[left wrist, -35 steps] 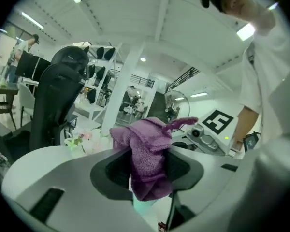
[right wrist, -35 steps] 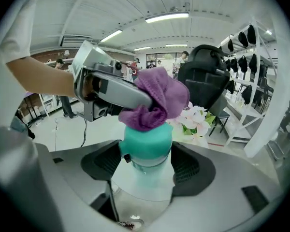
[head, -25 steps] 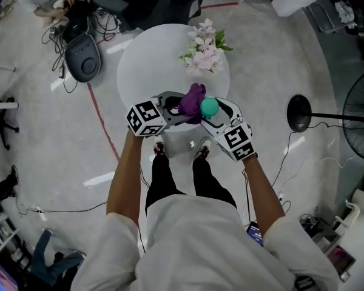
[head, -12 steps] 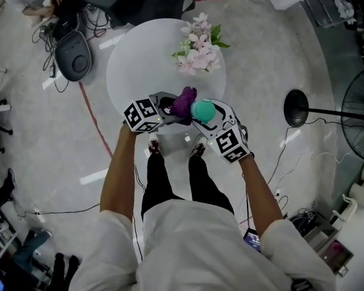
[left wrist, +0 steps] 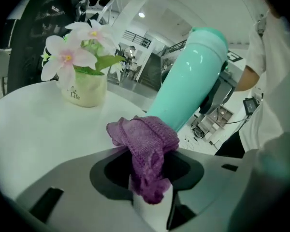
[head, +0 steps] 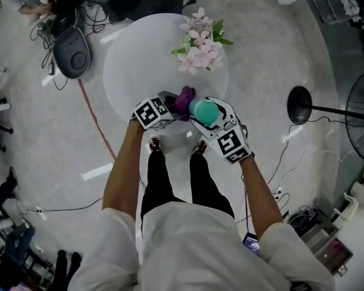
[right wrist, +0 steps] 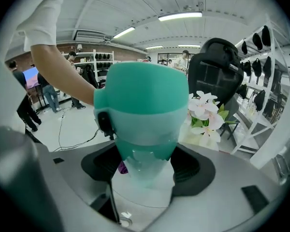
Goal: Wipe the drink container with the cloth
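Observation:
My right gripper (head: 200,115) is shut on a teal drink container (head: 204,111), held tilted over the near edge of the round white table (head: 133,65). In the right gripper view the container (right wrist: 146,124) fills the gap between the jaws, lid end toward the camera. My left gripper (head: 176,109) is shut on a bunched purple cloth (head: 183,100). In the left gripper view the cloth (left wrist: 147,146) hangs from the closed jaws and lies against the lower side of the container (left wrist: 191,79).
A cream pot of pink flowers (head: 198,41) stands at the table's far right, also in the left gripper view as the flower pot (left wrist: 83,83). On the floor are cables, a grey device (head: 73,52) at left and a fan base (head: 299,105) at right.
Both grippers have sunk toward the table, the left one more, and it turned further down. The cloth stays against the container throughout.

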The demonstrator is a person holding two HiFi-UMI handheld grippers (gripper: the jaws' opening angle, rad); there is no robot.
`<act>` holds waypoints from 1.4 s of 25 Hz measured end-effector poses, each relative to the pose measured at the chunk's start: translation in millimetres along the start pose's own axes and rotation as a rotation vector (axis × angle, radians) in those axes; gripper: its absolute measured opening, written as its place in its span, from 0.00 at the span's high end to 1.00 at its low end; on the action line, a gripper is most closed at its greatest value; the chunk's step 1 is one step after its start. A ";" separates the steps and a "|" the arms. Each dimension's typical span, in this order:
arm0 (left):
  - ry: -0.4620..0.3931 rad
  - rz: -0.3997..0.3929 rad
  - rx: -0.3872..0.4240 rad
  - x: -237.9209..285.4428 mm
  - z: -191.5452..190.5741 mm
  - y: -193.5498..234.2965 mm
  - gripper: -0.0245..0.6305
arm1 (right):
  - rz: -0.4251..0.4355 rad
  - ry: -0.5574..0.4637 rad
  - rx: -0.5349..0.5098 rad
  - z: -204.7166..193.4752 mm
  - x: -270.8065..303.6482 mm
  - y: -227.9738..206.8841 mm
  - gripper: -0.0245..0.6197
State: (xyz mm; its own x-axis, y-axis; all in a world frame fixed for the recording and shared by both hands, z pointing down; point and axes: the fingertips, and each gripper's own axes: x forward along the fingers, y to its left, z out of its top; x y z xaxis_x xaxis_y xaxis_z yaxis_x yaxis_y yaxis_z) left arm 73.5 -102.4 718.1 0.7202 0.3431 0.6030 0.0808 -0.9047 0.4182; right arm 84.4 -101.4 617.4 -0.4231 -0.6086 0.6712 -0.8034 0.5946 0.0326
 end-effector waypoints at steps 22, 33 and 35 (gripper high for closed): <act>-0.432 0.385 -0.105 -109.2 84.2 -111.2 0.67 | 0.098 -0.052 -0.052 3.9 -83.6 -4.2 0.40; -0.625 0.538 -0.209 -101.6 110.2 -135.1 0.67 | 0.429 0.026 -0.867 26.4 -76.7 -4.8 0.40; -0.661 0.541 -0.236 -98.5 113.4 -134.7 0.67 | 0.502 0.027 -0.861 24.5 -71.7 -2.0 0.40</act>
State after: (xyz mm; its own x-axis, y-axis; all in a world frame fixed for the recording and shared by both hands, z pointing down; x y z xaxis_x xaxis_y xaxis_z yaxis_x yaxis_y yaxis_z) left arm 69.8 -43.0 525.4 0.8752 -0.3991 0.2734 -0.4781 -0.8000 0.3627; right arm 106.1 -71.7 551.1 -0.6123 -0.1765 0.7707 0.0486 0.9645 0.2595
